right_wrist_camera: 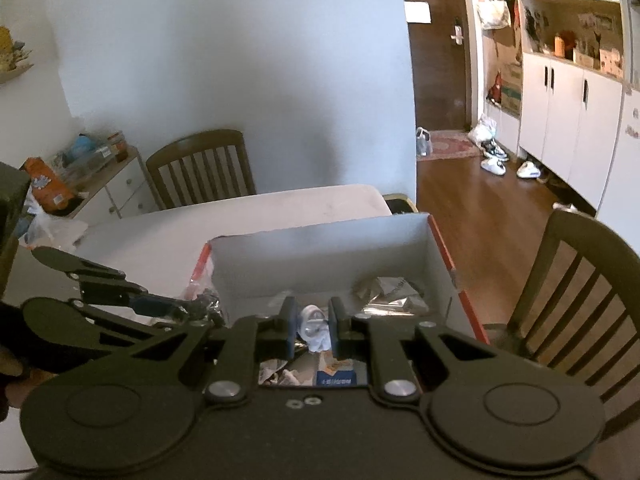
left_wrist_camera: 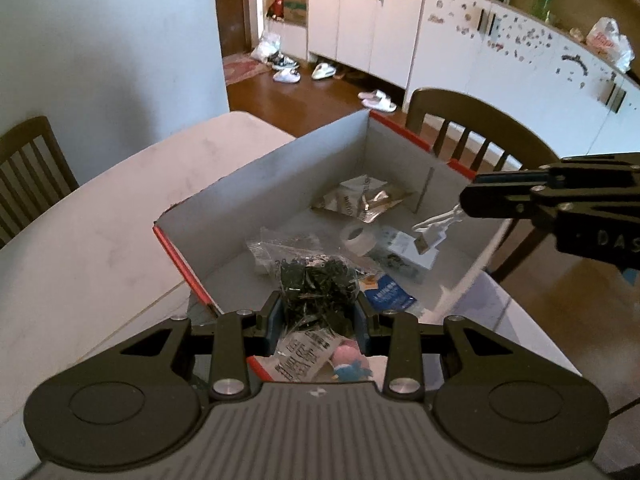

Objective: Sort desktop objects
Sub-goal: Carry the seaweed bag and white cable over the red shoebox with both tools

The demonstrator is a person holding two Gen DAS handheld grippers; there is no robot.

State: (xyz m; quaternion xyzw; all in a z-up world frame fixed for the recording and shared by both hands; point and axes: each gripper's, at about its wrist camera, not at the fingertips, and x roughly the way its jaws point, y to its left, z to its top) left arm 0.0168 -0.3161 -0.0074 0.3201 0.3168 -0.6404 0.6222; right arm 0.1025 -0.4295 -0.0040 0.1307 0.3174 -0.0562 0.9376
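Two grippers work over the open cardboard box [left_wrist_camera: 280, 184] on your bench [left_wrist_camera: 80, 248]. Your left gripper [left_wrist_camera: 318, 312] has its jaws closed on a clear bag of small black parts [left_wrist_camera: 316, 280], held above the box's near end. Your right gripper [right_wrist_camera: 312, 330] has its jaws narrowed around a coiled white cable [right_wrist_camera: 314, 328], held over the box's right side, above a white charger box [left_wrist_camera: 412, 254].
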